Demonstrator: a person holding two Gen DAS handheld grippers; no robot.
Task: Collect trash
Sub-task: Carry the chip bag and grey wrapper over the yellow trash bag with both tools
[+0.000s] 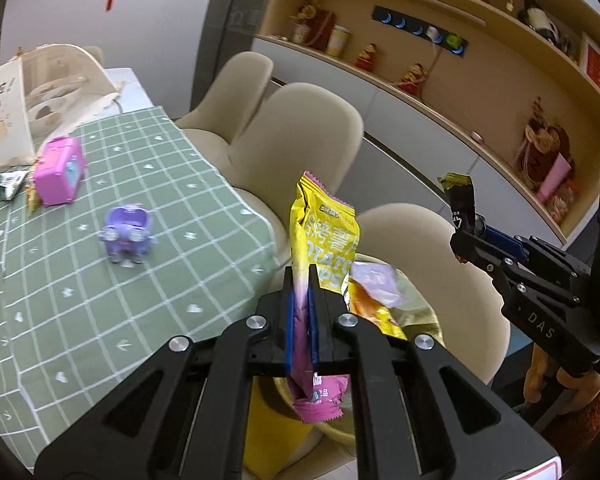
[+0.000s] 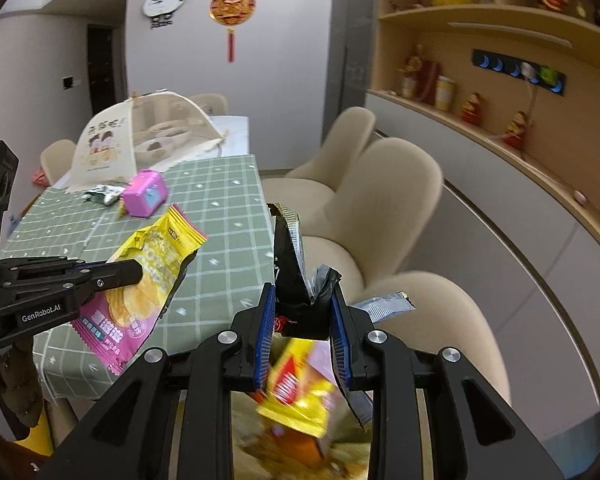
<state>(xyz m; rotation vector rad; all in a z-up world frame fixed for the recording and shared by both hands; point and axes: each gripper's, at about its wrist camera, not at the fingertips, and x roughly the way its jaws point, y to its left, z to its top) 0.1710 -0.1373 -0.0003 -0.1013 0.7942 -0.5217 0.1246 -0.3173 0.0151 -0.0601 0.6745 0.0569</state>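
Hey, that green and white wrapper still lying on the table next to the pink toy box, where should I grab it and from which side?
Probably pinch the green and white wrapper by its near free edge, coming from above on the open tablecloth side. It lies flat and crumpled, with the pink toy box close on one side and the mesh food cover behind.

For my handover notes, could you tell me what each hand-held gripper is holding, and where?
Left hand-held gripper: yellow-and-pink chip bag, pinched near its pink lower end. Right hand-held gripper: crumpled black wrapper, gripped around its lower middle.

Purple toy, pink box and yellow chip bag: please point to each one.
Purple toy [image 1: 126, 236], left wrist view, its body.
Pink box [image 1: 59, 170], left wrist view, its front face.
Yellow chip bag [image 1: 324, 228], left wrist view, its printed upper half.
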